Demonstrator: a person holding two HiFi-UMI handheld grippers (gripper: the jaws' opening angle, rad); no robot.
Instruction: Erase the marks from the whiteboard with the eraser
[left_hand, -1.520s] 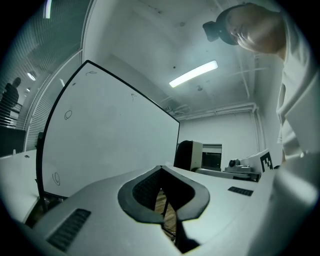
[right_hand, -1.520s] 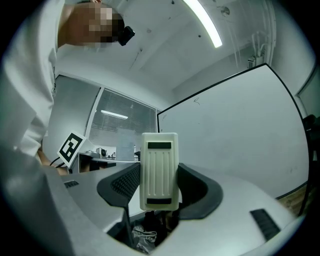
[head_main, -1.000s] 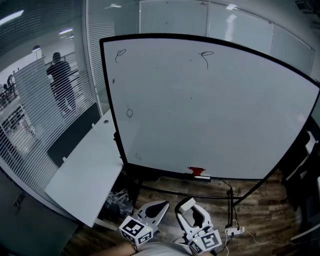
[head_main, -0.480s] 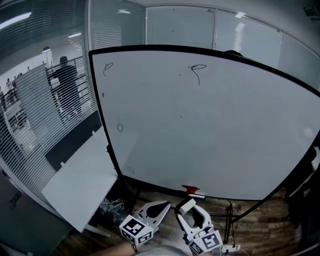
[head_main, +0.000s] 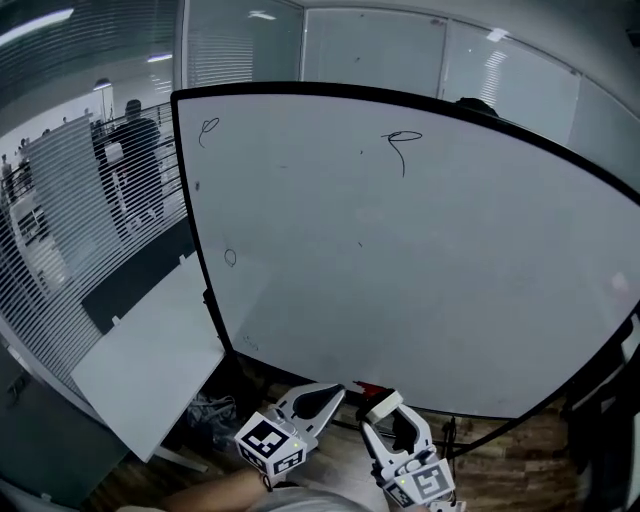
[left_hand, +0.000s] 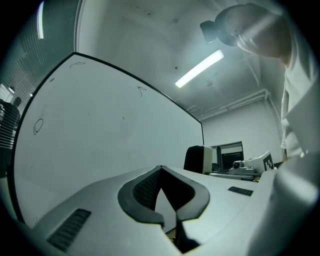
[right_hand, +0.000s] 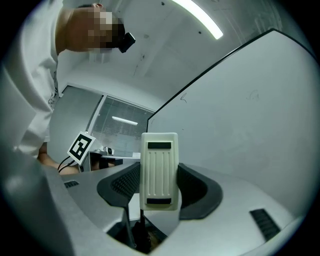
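Two grippers sit low before the whiteboard (head_main: 450, 260). The left gripper (head_main: 322, 394) has its fingers pressed together at the tips, with nothing between them. Well above and to the left of those fingers, the board shows a loop mark (head_main: 208, 129) and a circle mark (head_main: 230, 257). Just right of it, the right gripper (head_main: 392, 412) pinches the cream eraser (right_hand: 159, 170) upright between its fingers. A curled mark (head_main: 402, 142) lies well above its fingertips.
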